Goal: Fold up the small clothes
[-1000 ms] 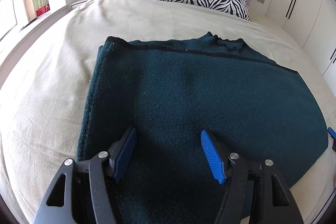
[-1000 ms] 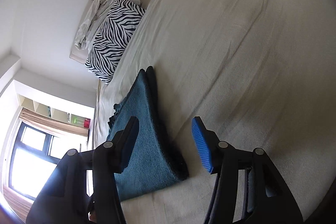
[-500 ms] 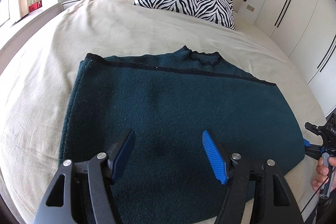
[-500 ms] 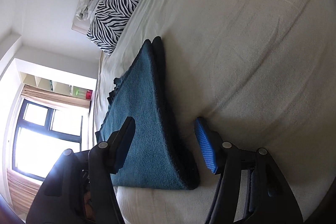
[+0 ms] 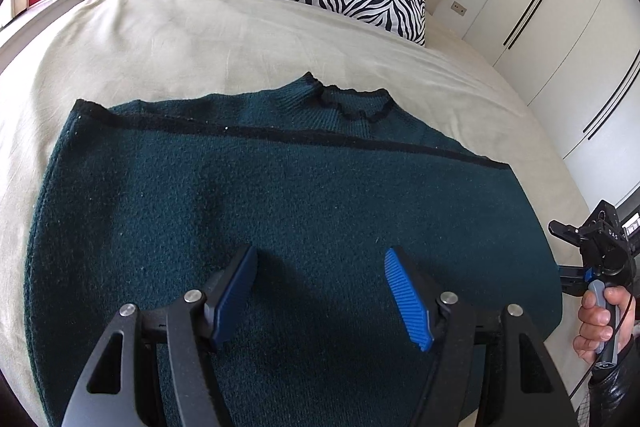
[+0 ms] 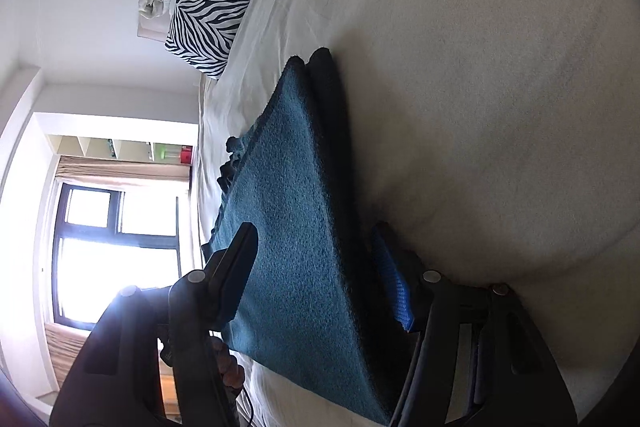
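Right tool [image 6: 316, 279], jaws apart, straddles the right-hand edge of the folded dark green sweater [image 5: 280, 219] lying crosswise on the bed [image 5: 160, 39], nearer that end than the left tool [image 5: 320, 291], which hovers wide and empty over its middle

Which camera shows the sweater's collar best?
The left wrist view: the collar lies in full sight at the sweater's far edge. The right wrist view shows the sweater edge-on, the collar only a dark ruffle.
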The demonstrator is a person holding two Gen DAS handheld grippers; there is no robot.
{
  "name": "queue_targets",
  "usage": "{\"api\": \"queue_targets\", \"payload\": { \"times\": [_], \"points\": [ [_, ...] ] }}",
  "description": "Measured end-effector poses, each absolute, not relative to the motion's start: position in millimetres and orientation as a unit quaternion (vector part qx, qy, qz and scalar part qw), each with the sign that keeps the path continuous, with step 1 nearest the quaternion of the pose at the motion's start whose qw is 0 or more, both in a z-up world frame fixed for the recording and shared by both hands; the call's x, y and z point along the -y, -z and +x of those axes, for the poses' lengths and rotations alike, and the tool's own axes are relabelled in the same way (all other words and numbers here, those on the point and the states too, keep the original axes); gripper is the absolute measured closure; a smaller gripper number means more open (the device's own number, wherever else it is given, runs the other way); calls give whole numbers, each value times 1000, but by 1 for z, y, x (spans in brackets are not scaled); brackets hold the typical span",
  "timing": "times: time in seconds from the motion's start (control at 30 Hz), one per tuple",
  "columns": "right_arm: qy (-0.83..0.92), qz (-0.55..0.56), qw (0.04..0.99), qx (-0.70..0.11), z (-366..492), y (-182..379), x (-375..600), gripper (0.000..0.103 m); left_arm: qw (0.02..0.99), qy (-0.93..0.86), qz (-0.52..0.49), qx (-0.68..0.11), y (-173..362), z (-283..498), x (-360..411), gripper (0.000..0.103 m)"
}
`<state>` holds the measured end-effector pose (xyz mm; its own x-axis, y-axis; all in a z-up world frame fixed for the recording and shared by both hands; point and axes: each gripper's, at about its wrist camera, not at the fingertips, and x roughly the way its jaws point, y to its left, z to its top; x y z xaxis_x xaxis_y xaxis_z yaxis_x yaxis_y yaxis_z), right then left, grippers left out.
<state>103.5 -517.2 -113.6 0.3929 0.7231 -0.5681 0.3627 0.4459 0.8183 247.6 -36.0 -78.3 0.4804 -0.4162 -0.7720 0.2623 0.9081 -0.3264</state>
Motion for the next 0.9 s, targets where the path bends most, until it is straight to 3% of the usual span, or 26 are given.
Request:
{"api": "queue_targets", "payload": {
  "times": [0.1,0.17,0.23,0.43,0.57,0.67,0.8,0.9],
  "points": [
    [-141,507,658,-539,114,115,513,46,855,207,-89,-467,83,249,33,34],
    [-136,494,663,-545,122,112,507,53,856,210,-88,-465,84,248,32,35],
    [-133,480,667,-554,129,112,500,67,855,213,-95,-463,85,249,30,35],
    [-119,485,655,-567,140,129,492,90,850,226,-119,-461,87,251,23,35],
    [-102,456,676,-569,143,122,484,91,844,235,-141,-460,88,254,17,35],
    [-77,398,707,-579,150,104,469,92,839,236,-161,-462,88,256,10,41],
    [-53,300,753,-583,162,65,435,92,823,244,-213,-467,89,258,-11,51],
    [-52,182,797,-574,169,17,376,92,811,248,-253,-467,86,257,-28,49]
  ]
}}
